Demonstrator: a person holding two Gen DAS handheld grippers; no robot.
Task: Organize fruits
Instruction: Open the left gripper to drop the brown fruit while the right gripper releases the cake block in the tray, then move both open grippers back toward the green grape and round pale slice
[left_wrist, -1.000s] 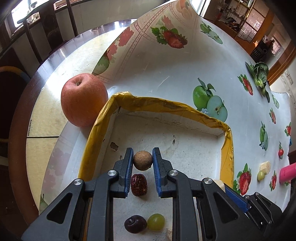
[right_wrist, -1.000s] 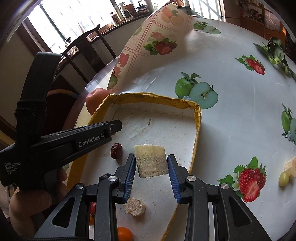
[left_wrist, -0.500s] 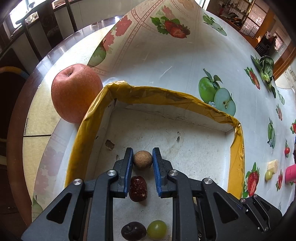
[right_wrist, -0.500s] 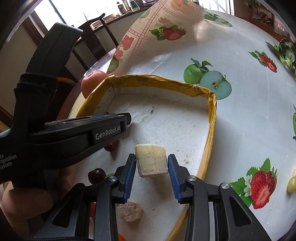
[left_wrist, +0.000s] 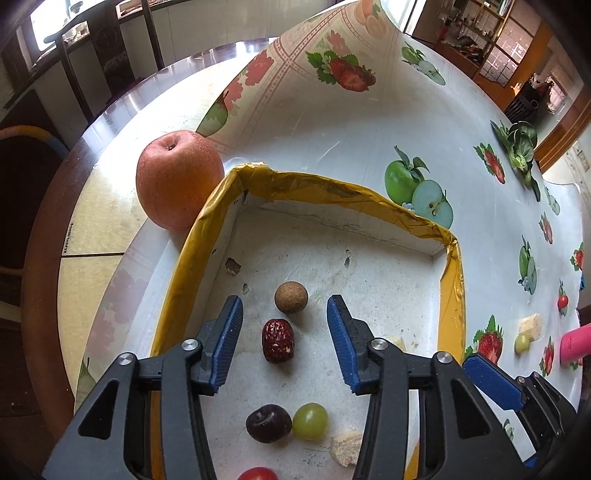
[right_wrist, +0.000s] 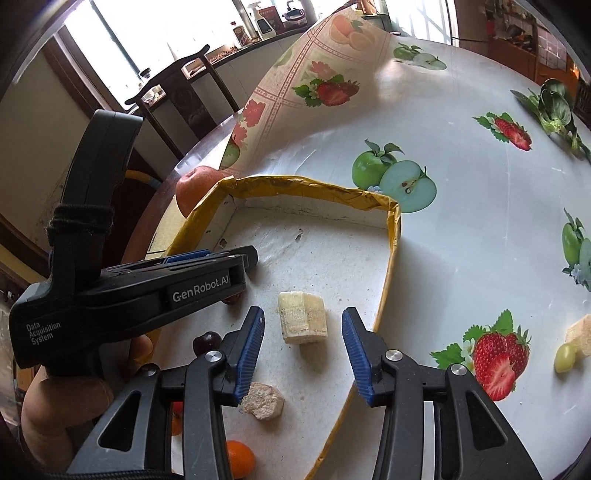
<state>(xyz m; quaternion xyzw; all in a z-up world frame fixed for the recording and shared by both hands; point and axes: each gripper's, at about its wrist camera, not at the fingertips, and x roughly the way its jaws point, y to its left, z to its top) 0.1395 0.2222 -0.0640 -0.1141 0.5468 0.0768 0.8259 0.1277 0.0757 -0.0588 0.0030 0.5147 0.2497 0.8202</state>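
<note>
Nearest, left gripper (left_wrist: 284, 332): blue-padded jaws opening, apart, clear of the small round brown fruit (left_wrist: 291, 297) lying on the tray floor between the tips, at twelve o'clock from the wrinkled dark-red date (left_wrist: 277, 340). Right gripper (right_wrist: 302, 345): jaws likewise opening, apart, the pale peeled banana chunk (right_wrist: 303, 318) resting free between them.

To finish both releases well: spread wide until no pad brushes the fruit, then lift straight up, so the round fruit is not set rolling and the banana chunk not tipped.

Shallow white cardboard tray with yellow taped rim (left_wrist: 332, 186): at six o'clock a dark cherry (left_wrist: 268, 422) touching a green grape (left_wrist: 310, 421); a beige crumbly cube (right_wrist: 263, 400) just beside; a small orange citrus (right_wrist: 240, 456) at the near edge.

Farther out, at ten o'clock, large red-orange apple (left_wrist: 177, 179) outside the tray against its corner; at three o'clock, loose green grape (right_wrist: 565, 356) and pale chunk (right_wrist: 580, 334) on the fruit-print tablecloth (left_wrist: 332, 122), not yet sorted.
</note>
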